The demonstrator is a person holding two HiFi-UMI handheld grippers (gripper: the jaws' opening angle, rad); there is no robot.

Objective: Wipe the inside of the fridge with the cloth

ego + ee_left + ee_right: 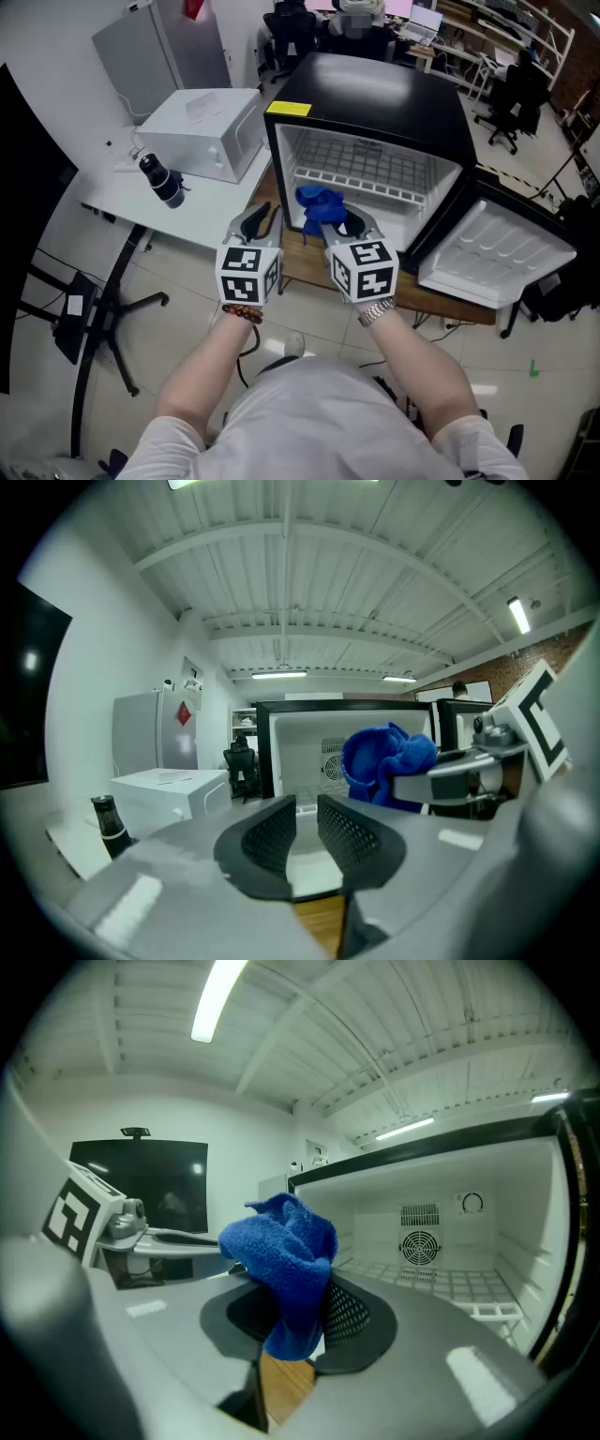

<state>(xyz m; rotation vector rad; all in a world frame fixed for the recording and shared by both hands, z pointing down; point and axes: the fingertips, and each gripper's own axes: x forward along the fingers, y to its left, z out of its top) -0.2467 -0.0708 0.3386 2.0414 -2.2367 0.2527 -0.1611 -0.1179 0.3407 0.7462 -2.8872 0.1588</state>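
Note:
A black mini fridge (375, 89) stands on a wooden table with its door (497, 248) swung open to the right. Its inside is white, with a wire shelf (361, 169) and a fan grille (419, 1246) on the back wall. My right gripper (342, 223) is shut on a bunched blue cloth (321, 201), held just in front of the fridge opening; the cloth (286, 1260) sticks up and hangs down between the pads. My left gripper (255, 223) hovers beside it to the left. Its jaws (306, 808) stand a narrow gap apart with nothing between them.
A white box-shaped appliance (202, 131) and a black bottle (164, 180) sit on a white table (178, 216) left of the fridge. A grey cabinet (159, 52) stands behind. Office chairs (511, 94) and desks fill the back right. The wooden table edge (300, 267) lies below the grippers.

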